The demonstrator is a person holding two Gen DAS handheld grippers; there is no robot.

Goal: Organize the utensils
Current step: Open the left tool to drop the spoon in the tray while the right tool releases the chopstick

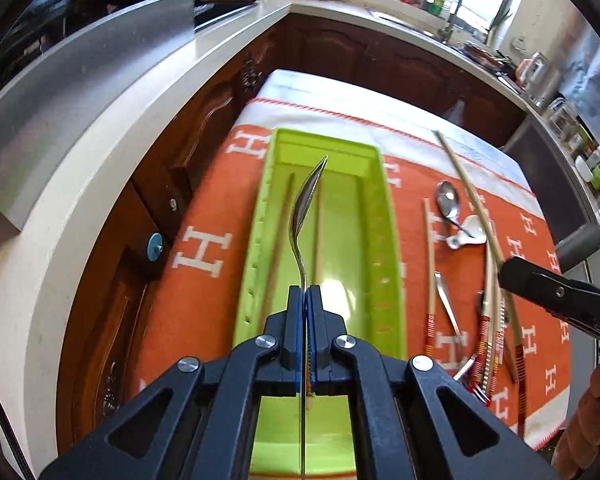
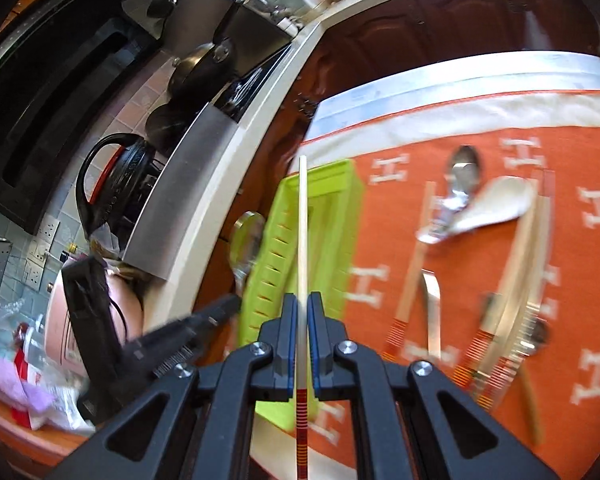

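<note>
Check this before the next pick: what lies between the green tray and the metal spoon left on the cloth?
One chopstick lies there on the orange cloth, between tray and spoon; left wrist view.

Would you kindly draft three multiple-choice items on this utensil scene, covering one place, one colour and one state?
1. Where do the loose chopsticks already sorted lie?
A. inside the tray
B. in the sink
C. on the stove

2. What colour is the tray?
A. blue
B. lime green
C. black

3. What does the left gripper hold?
A. nothing
B. a white ceramic spoon
C. a metal spoon

Answers:
1 A, two chopsticks lie lengthwise inside the tray.
2 B, its walls are lime green against the orange cloth.
3 C, the left gripper is shut on the metal spoon, held over the tray, while the right gripper is shut on a chopstick.
</note>
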